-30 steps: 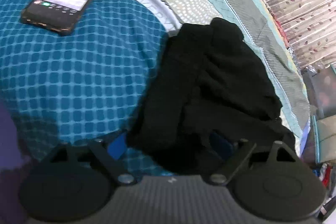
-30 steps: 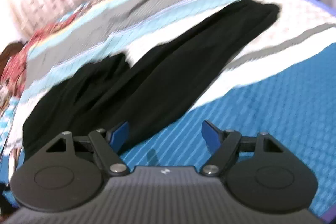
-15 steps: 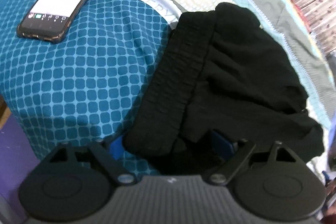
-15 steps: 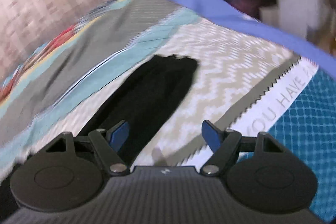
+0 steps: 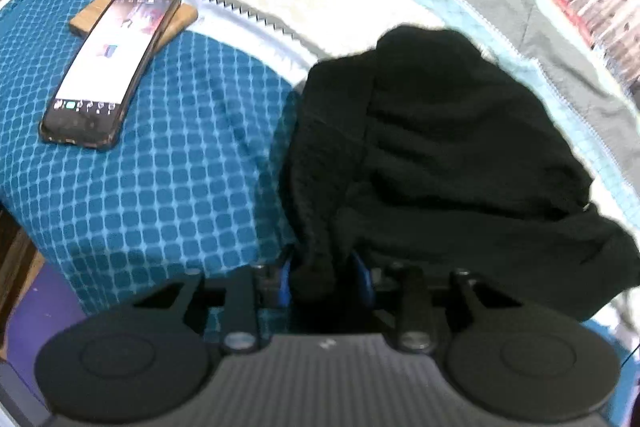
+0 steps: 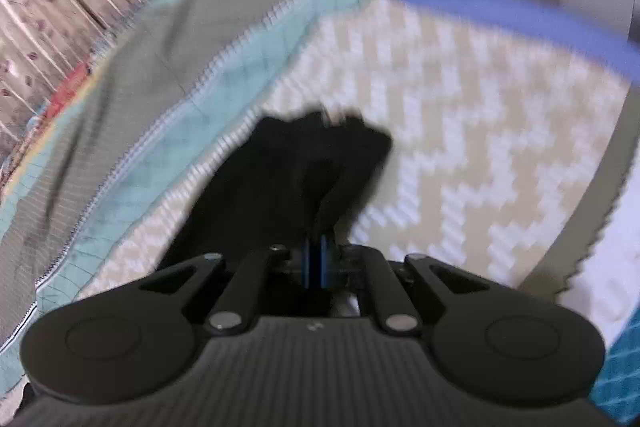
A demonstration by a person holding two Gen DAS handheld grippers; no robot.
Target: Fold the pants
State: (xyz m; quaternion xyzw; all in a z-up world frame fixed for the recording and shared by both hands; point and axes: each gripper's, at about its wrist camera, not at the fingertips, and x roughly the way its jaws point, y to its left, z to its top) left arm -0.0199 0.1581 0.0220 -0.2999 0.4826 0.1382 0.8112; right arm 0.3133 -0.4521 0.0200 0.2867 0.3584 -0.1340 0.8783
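**Both claws pinch the pants**

The left claw (image 5: 324, 277) is clamped on the waistband of the black fabric pants (image 5: 440, 163), heaped at centre-right on the patterned bed quilt (image 5: 160, 163). The right claw (image 6: 318, 259), nearly closed, grips a pant leg end (image 6: 304, 163) at frame centre.

Two close wrist views, both over black pants (image 5: 432, 155) on bedspread (image 6: 460, 131).

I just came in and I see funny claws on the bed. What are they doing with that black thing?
A person is folding black pants on the bed, with a gripper in each hand. The left gripper is pinched on the bunched waistband end near the blue checked cover. The right gripper is shut on the leg end, over the zigzag part of the blanket. A phone lies on a small wooden board nearby, untouched.
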